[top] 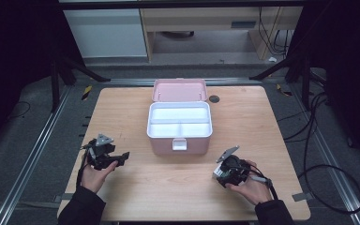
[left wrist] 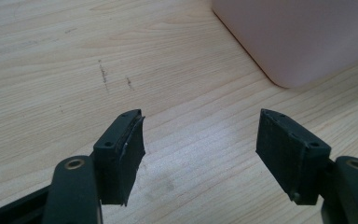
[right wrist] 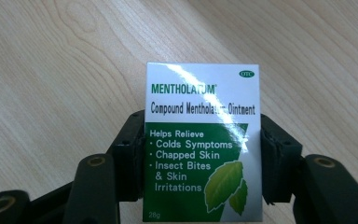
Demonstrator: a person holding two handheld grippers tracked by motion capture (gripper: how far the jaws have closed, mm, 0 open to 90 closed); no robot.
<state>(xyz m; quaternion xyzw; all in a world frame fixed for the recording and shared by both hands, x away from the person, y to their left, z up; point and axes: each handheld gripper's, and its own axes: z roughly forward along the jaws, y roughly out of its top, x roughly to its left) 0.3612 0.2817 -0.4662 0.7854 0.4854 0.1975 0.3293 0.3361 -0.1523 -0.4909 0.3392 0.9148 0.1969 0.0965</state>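
One ointment box (right wrist: 203, 144) pinched in right gripper (right wrist: 203, 163); left gripper (left wrist: 200, 144) spread; one pink case (top: 180, 123).

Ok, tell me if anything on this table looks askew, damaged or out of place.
Nothing stands out. The pink box sits square on the table, lid back, its white tray bare. The ointment carton looks undented between the jaws of the right gripper. The left gripper is open over bare wood bearing only faint scuff marks.

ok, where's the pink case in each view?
High view: pink case, lid open, table centre.
Left gripper view: its corner, top right.
Right gripper view: ointment box between the jaws instead.
Shared landmark: wooden table.
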